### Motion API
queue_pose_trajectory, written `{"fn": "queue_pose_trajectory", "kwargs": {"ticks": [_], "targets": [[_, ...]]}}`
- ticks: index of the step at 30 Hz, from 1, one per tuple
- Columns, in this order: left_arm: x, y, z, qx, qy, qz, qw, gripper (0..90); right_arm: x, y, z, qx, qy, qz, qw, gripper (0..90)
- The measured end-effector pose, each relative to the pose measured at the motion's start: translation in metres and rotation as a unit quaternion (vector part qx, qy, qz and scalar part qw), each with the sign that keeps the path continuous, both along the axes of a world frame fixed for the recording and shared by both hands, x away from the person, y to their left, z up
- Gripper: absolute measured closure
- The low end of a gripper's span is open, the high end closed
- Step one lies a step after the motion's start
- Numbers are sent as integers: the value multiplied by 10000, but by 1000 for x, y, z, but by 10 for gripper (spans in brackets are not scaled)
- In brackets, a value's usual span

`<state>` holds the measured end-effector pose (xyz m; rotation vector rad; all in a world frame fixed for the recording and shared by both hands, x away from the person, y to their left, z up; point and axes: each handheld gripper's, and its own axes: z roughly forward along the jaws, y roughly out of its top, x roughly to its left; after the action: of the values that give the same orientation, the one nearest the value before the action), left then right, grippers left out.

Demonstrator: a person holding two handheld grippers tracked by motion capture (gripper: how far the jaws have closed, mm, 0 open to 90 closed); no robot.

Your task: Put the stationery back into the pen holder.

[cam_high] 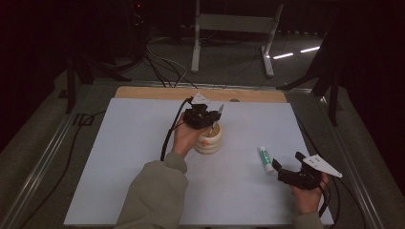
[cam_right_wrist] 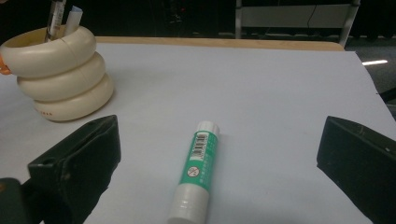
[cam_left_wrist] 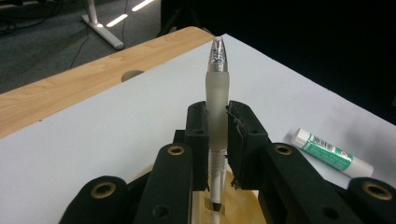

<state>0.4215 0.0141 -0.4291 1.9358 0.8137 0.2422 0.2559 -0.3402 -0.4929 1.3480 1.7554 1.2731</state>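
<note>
Gripping a frosted clear plastic pen (cam_left_wrist: 217, 100), the left tool (cam_left_wrist: 217, 135) is clenched above the cream ringed holder (cam_high: 209, 141). The right tool (cam_right_wrist: 219, 154) stands wide open around the green-and-white glue stick (cam_right_wrist: 197, 170), not touching it.

A pen (cam_left_wrist: 217, 100) with a frosted translucent barrel and a clear capped end stands upright, clamped at mid-barrel, its lower tip inside the mouth of a holder (cam_high: 209, 141). The holder is cream, shaped like three stacked rings, and stands upright near the middle of the worktop, nearer its far edge. A second stick-like thing in the holder is too small to identify.
</note>
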Motion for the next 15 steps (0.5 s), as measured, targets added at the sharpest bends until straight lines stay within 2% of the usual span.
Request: {"fn": "queue_pose_trajectory", "kwargs": {"ticks": [15], "targets": [[-2, 0, -10, 169, 155, -51, 9997, 798, 0, 0, 0, -2, 5, -1, 10000, 0]]}}
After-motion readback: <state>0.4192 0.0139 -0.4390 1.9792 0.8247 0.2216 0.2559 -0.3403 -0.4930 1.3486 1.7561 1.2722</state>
